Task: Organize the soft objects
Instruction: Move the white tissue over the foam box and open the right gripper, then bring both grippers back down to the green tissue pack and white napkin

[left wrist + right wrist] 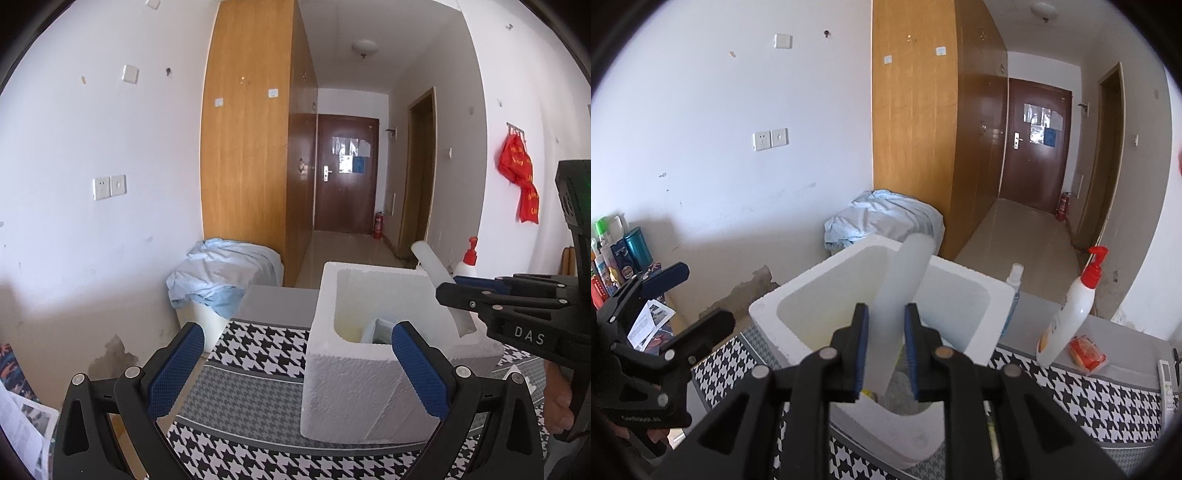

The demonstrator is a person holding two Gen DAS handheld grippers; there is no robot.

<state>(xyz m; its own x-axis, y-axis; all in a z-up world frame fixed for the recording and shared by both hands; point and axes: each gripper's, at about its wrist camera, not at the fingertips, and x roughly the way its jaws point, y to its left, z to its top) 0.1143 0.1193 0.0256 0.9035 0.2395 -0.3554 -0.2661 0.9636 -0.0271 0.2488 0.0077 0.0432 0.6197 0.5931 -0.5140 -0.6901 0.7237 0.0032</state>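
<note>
Hovering a pale foam tube [894, 306] over the white foam box [798, 332].

Right gripper [886, 349]: jaws narrow, tube between the blue pads, a sliver of gap visible each side; grip not confirmed. Tube leans up out of the box, on the houndstooth cloth [1108, 398]. Left gripper [297, 369]: wide, empty, near box front.

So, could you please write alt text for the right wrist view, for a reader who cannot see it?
The right gripper holds its jaws either side of a pale translucent foam strip that leans into an open white foam box on a houndstooth cloth; a gap shows at the left pad. A white pump bottle stands to the right.
</note>
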